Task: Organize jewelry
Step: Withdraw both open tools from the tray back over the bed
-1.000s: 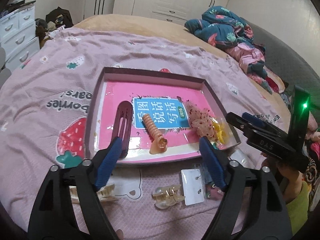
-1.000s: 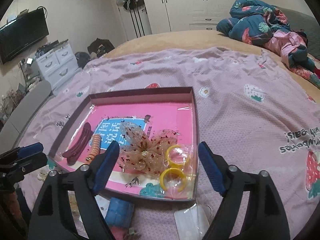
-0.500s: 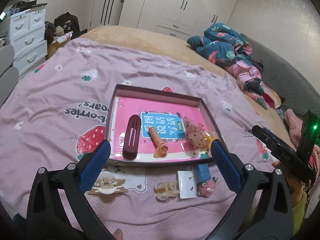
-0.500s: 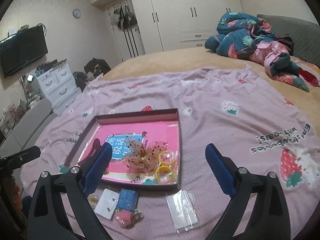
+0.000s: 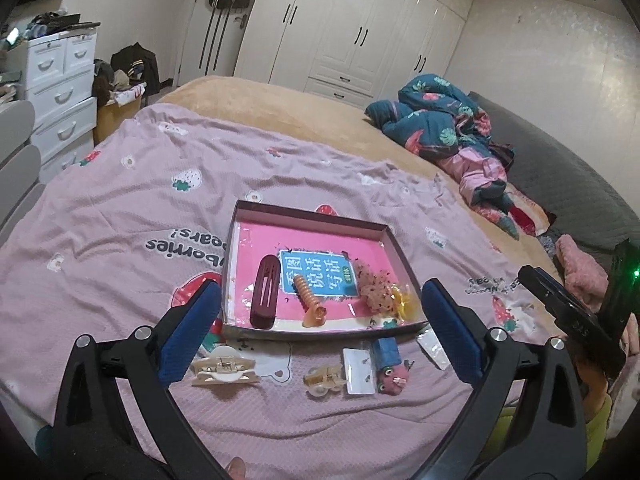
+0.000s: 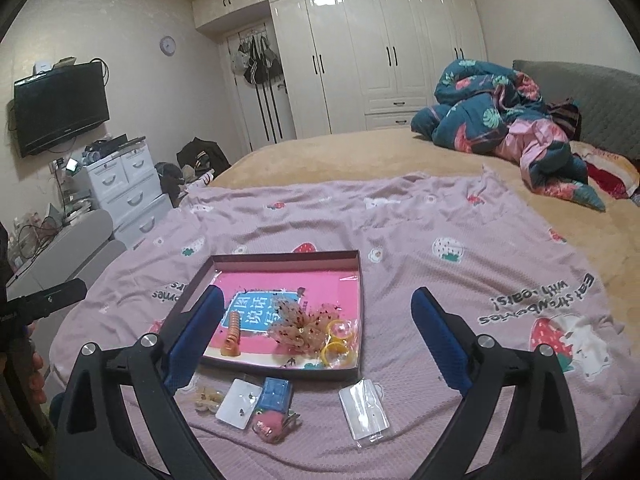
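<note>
A shallow box tray [image 5: 235, 268] with a pink lining lies on the bed. It holds a dark maroon hair clip [image 5: 265, 297], an orange spiral clip [image 5: 310, 305], a sparkly scrunchie [image 5: 376, 290] and yellow rings [image 5: 402, 302]. On the blanket in front of it lie a cream claw clip [image 5: 222, 368], an amber claw clip [image 5: 324, 378], a white earring card [image 5: 358, 370], a blue piece [image 5: 386, 352], a pink plush clip [image 5: 392, 381] and a clear bag [image 6: 364, 410]. My left gripper [image 5: 320, 292] and right gripper [image 6: 316, 300] hover above the near items, both open and holding nothing.
A pink strawberry-print blanket [image 5: 120, 208] covers the tan bed. Bunched teal and pink bedding [image 6: 500, 120] lies at the far right. White drawers [image 5: 60, 88] stand to the left and a wardrobe [image 6: 380, 60] lines the back wall. A person's hand [image 5: 596, 384] holds the other gripper at the right edge.
Both grippers have risen and drawn back from the tray, and their jaws have spread wider. The tray looks smaller, and the loose items in front of it have come into view.
</note>
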Demonstrator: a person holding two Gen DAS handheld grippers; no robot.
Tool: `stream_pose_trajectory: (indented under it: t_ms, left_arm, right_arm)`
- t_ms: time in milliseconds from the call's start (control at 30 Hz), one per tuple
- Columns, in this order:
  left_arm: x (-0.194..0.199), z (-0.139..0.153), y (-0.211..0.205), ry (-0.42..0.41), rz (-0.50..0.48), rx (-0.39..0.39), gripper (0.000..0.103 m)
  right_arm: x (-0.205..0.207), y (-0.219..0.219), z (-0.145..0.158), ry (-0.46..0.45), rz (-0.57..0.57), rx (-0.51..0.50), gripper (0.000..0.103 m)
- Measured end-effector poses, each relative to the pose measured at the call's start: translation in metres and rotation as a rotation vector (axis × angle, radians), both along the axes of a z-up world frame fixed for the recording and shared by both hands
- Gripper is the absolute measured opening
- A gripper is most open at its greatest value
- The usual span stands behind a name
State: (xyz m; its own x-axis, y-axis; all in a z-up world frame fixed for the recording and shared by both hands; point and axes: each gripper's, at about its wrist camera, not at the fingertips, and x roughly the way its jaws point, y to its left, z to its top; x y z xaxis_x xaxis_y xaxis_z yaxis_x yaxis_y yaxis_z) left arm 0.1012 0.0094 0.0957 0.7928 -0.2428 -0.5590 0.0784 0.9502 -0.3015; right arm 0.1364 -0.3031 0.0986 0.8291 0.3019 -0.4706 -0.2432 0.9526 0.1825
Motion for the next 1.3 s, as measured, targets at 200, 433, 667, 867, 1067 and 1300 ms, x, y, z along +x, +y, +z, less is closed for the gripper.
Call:
stream_pose_trajectory:
  t_ms: [200, 433, 667, 867, 1067, 1300]
  left_arm:
    - [-0.015, 0.01, -0.001, -0.034, -0.016, 0.005, 0.094]
    - [-0.031, 0.015, -0.001, -0.063, -0.025, 0.007, 0.094]
    - [-0.044, 0.014, -0.004, -0.069, -0.042, 0.025, 0.094]
    - [-0.048, 0.002, -0.005, -0.038, -0.05, 0.048, 0.094]
    - [-0.052, -0.014, -0.002, 0.004, -0.046, 0.078, 0.094]
    - [-0.052, -0.032, 0.001, 0.043, -0.042, 0.1, 0.094]
  right_arm:
    - [-0.017, 0.003, 0.013, -0.029, 0.009, -0.006, 0.094]
    - [-0.034, 0.007, 0.022, -0.049, 0.03, -0.007, 0.096]
    - [-0.045, 0.011, 0.022, -0.045, 0.043, -0.017, 0.097]
    - [-0.051, 0.017, 0.014, -0.029, 0.069, -0.028, 0.097]
    - [-0.055, 0.022, 0.003, -0.002, 0.082, -0.04, 0.097]
    - [-0.054, 0.026, -0.015, 0.043, 0.092, -0.055, 0.097]
